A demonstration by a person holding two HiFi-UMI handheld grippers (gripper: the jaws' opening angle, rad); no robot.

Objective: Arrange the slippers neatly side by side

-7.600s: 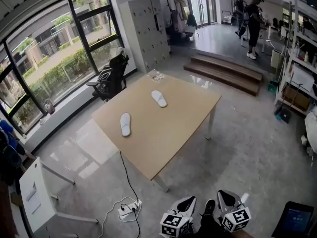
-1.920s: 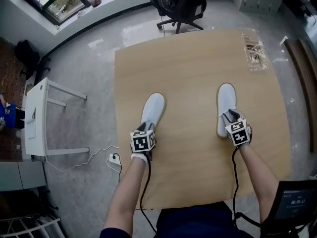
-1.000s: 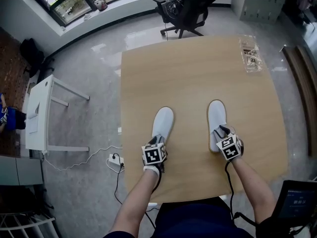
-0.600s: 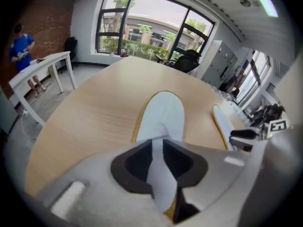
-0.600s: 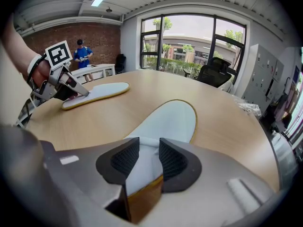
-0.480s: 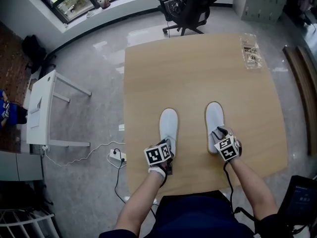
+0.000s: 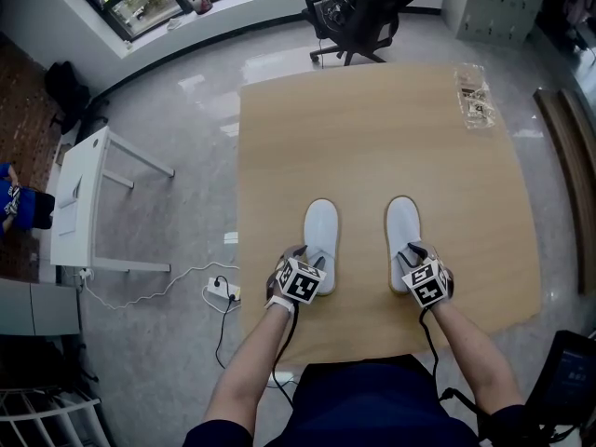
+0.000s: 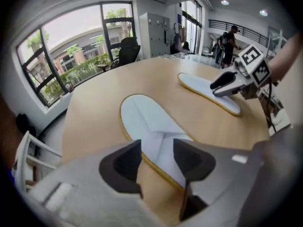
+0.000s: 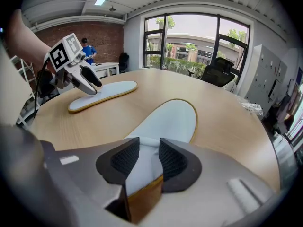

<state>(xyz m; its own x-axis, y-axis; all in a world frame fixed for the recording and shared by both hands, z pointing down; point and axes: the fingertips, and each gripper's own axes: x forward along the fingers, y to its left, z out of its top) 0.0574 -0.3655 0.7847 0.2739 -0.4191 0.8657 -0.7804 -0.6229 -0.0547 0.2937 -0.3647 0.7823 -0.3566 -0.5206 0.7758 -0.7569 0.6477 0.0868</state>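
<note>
Lying parallel on the light wooden table [image 7: 372, 128] with a gap between them, two white fabric slippers with tan-edged soles point away. The left gripper [image 7: 302, 257] has just been opening, its fingers spread astride the left slipper [image 7: 320, 229] heel without pressing. The right gripper [image 7: 411, 255] pinches the right slipper [image 7: 402, 223] heel.

Across the centre of the frame, a pale wooden table [image 7: 372, 138]. On its lower half, lying flat and parallel, lengthwise up the frame — one white slipper [image 7: 321, 231] left of centre, a second white slipper [image 7: 403, 226] to its right, bare wood between. Near the upper right corner, a clear wrapper [image 7: 472, 96].
</note>
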